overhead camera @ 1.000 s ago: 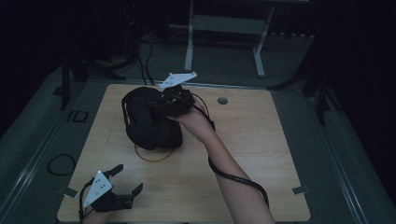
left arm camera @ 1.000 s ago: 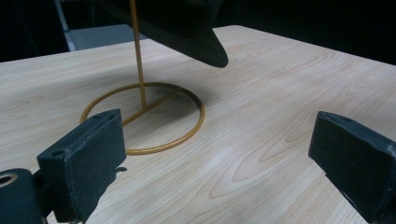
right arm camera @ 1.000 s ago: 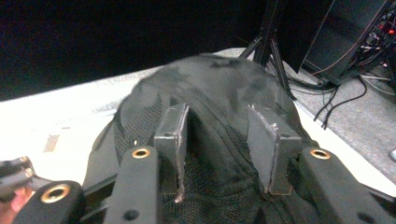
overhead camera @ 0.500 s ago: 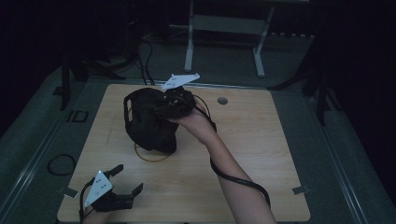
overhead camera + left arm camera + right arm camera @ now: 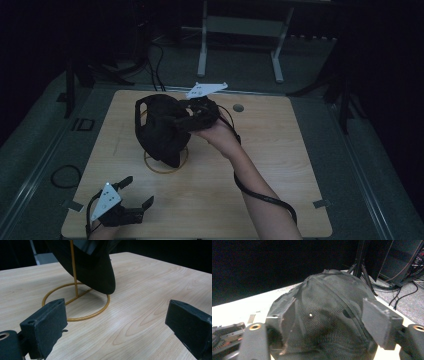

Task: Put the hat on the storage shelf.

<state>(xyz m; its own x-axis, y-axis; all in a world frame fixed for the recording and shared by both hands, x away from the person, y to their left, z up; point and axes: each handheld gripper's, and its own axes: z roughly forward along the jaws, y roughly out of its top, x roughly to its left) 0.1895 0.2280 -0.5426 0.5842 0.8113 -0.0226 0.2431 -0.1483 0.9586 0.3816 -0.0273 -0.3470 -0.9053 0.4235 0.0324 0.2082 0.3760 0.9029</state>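
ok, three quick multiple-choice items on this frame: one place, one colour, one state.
1. Where is the cap?
A. on the wire stand
B. flat on the table
C. on the floor

2. What colour is the stand?
A. blue
B. yellow
C. white

3. How is the left gripper?
A. shut on the cap
B. shut on the stand
C. open

Answers:
1 A, the cap hangs over the stand's ring and post.
2 B, ring and post look yellow.
3 C, its jaws stand wide apart over bare wood; the right gripper has the cap.

Black cap (image 5: pixel 329 315) between hand-held gripper (image 5: pixel 322 325) jaws
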